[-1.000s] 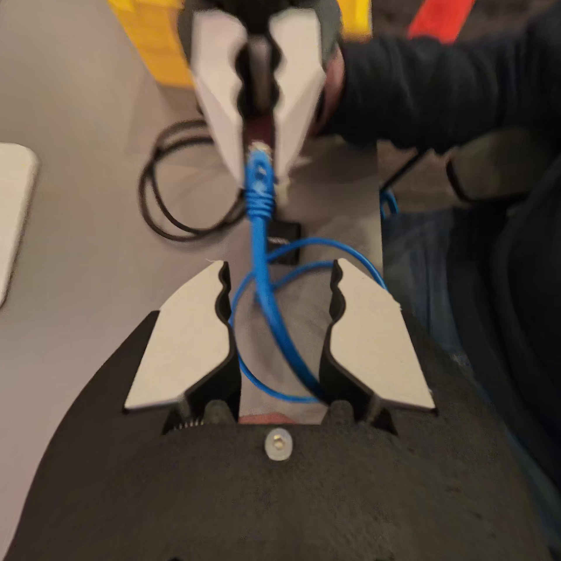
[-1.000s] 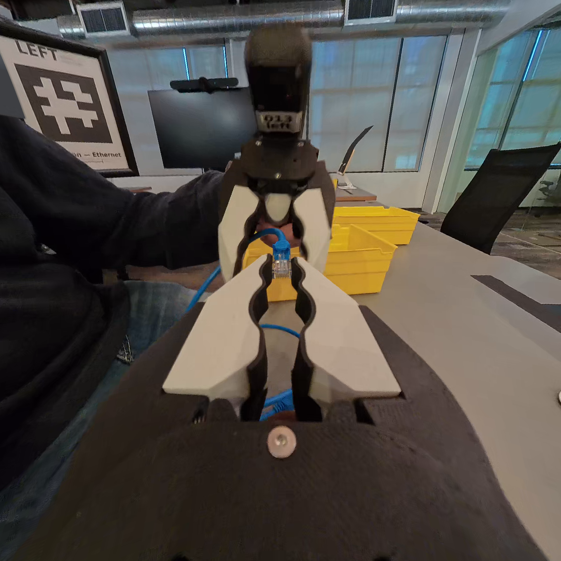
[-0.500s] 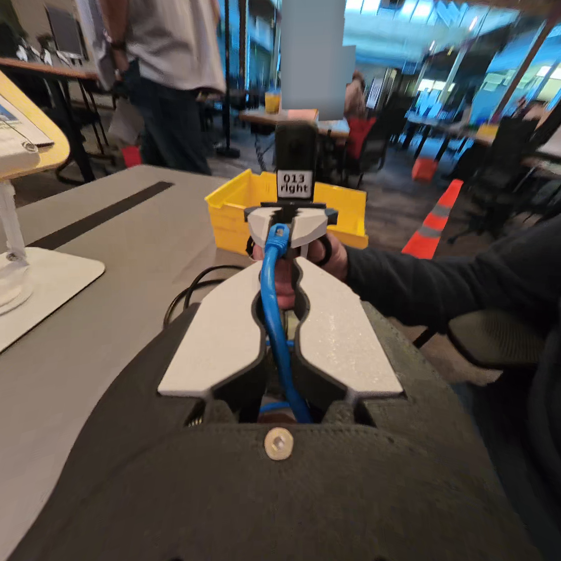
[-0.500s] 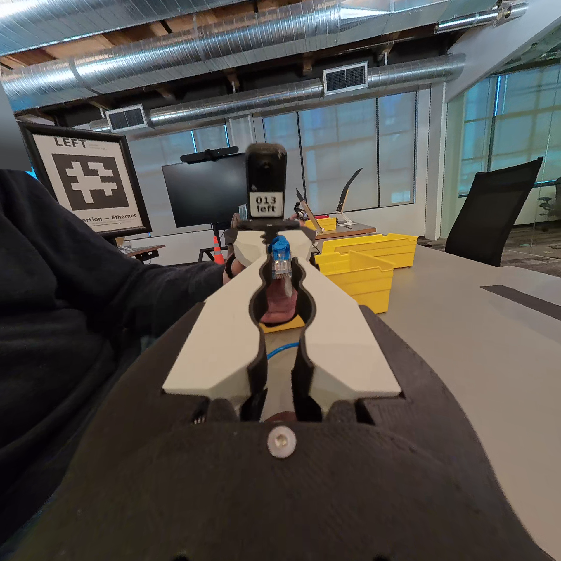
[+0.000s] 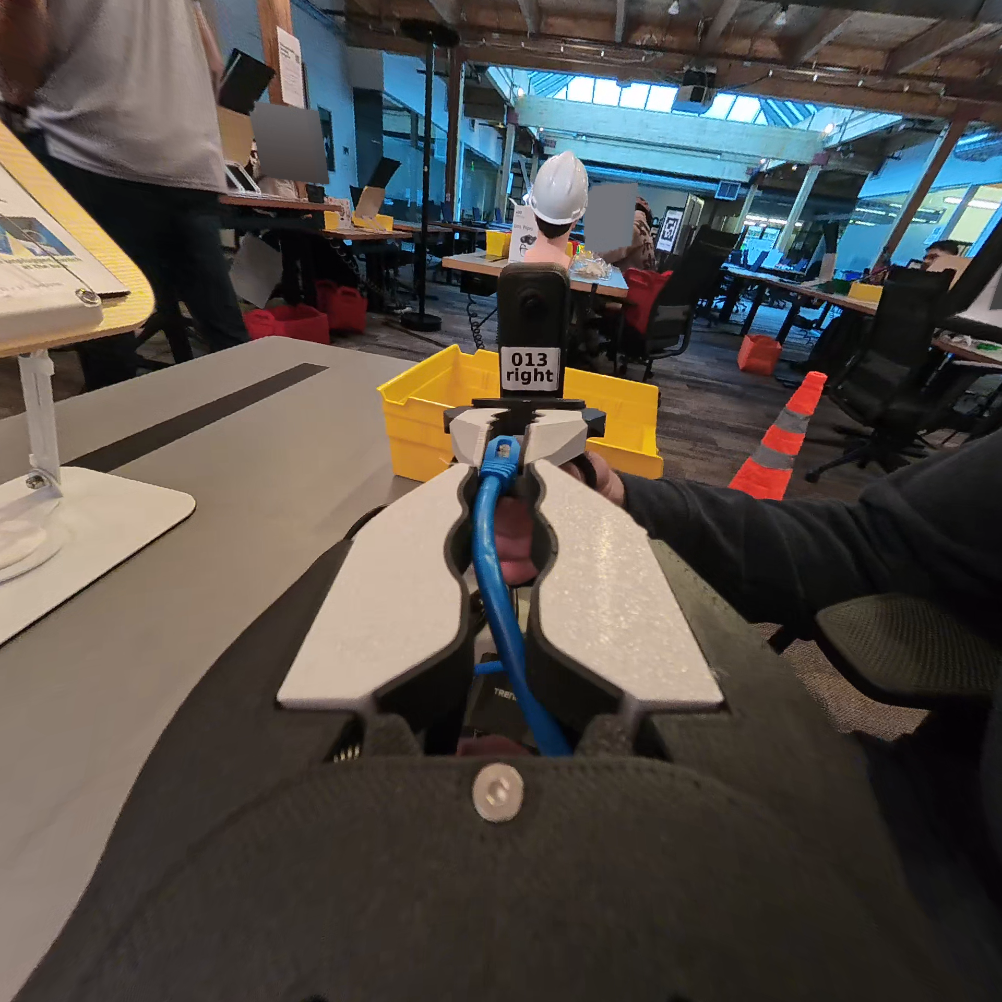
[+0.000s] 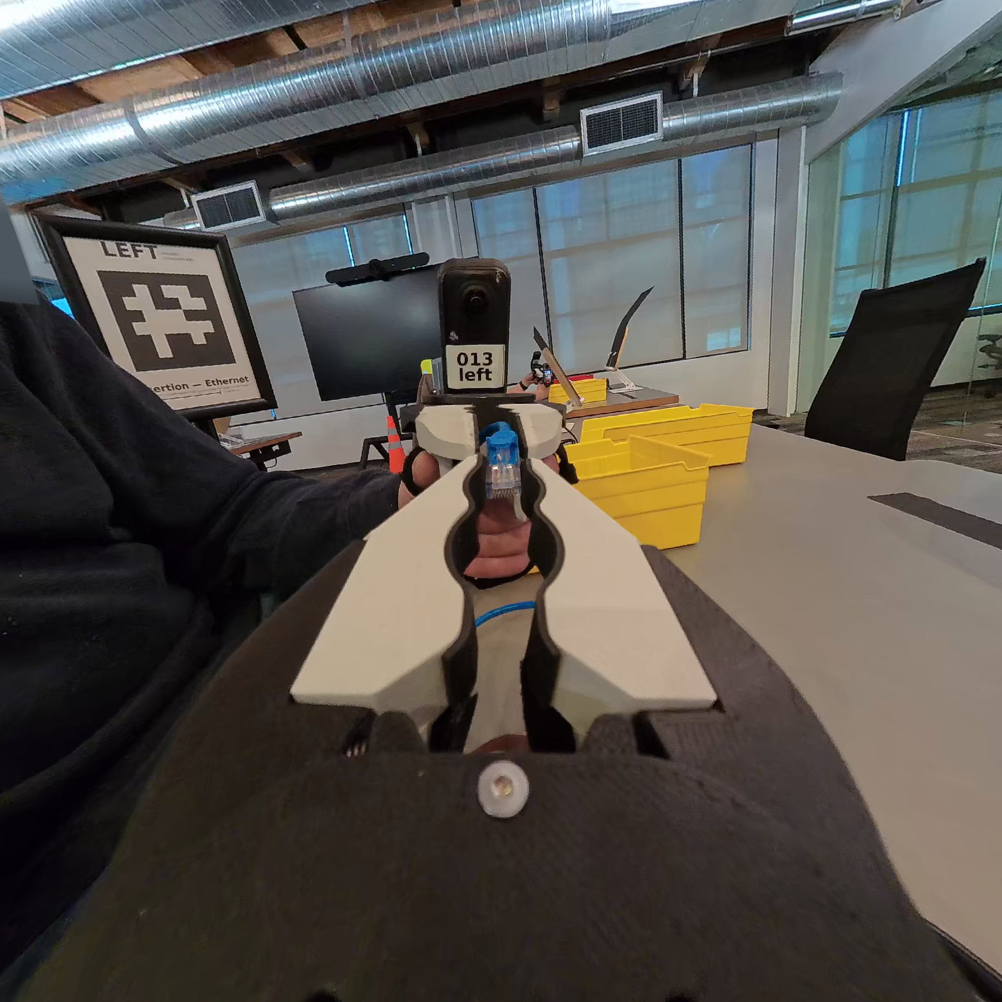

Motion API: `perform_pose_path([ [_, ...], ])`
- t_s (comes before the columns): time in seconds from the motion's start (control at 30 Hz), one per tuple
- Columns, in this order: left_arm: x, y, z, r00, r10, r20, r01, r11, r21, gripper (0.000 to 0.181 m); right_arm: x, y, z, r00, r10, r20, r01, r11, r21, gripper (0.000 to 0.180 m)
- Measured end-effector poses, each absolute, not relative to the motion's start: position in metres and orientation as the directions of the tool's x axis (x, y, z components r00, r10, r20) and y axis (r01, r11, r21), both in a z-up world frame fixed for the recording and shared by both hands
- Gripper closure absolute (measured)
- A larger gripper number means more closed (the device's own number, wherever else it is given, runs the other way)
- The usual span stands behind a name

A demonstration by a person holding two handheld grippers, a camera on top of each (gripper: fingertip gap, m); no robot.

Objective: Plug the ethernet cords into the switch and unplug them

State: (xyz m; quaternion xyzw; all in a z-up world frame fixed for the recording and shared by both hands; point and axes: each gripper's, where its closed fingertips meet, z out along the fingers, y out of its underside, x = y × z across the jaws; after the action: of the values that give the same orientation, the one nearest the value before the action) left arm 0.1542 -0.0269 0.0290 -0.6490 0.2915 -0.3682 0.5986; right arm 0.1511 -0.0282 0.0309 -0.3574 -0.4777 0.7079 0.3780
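A blue ethernet cord (image 5: 490,542) runs up between my left gripper's fingers. My left gripper (image 5: 501,477) is shut on the cord just behind its plug (image 5: 501,453). My right gripper (image 6: 504,466) faces it nose to nose and is shut on the clear plug tip (image 6: 501,477), which points toward the right camera. The right gripper (image 5: 512,434) shows beyond the left one, and the left gripper (image 6: 496,428) shows beyond the right one. Both are held level above the grey table (image 5: 217,461). A black switch (image 5: 496,691) lies below, seen through the left fingers' gap. A cord loop (image 6: 499,615) hangs underneath.
A yellow bin (image 5: 434,412) stands behind the grippers on the table. A white stand base (image 5: 108,520) sits at the left. More yellow bins (image 6: 650,477) and a black chair (image 6: 894,368) are at the right. A dark sleeve (image 5: 786,542) reaches in. My left and right fingertips are right by each other.
A second ago my left gripper was open and pointed down over the table. It has shut on the cord, and both grippers have tilted up to level, facing each other.
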Motion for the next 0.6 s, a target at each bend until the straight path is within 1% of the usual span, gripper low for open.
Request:
perform_pose_path([
  [0.13, 0.1538, -0.0261, 0.0266, 0.562, -0.818, 0.122, 0.057, -0.108, -0.992, 0.166, 0.1512, -0.0288, 0.0289, -0.456, 0.879, -0.141, -0.169, -0.241, -0.956, 0.169],
  [0.4, 0.1543, -0.0297, 0.0245, 0.574, -0.816, 0.068, 0.020, -0.070, -0.997, 0.169, 0.1519, -0.0321, 0.0269, -0.513, 0.835, -0.197, -0.097, -0.284, -0.954, 0.169],
  [0.6, 0.1470, -0.0270, 0.0237, 0.606, -0.790, 0.090, 0.039, -0.083, -0.996, 0.169, 0.1445, -0.0287, 0.0279, -0.518, 0.819, -0.248, -0.060, -0.324, -0.944, 0.168],
])
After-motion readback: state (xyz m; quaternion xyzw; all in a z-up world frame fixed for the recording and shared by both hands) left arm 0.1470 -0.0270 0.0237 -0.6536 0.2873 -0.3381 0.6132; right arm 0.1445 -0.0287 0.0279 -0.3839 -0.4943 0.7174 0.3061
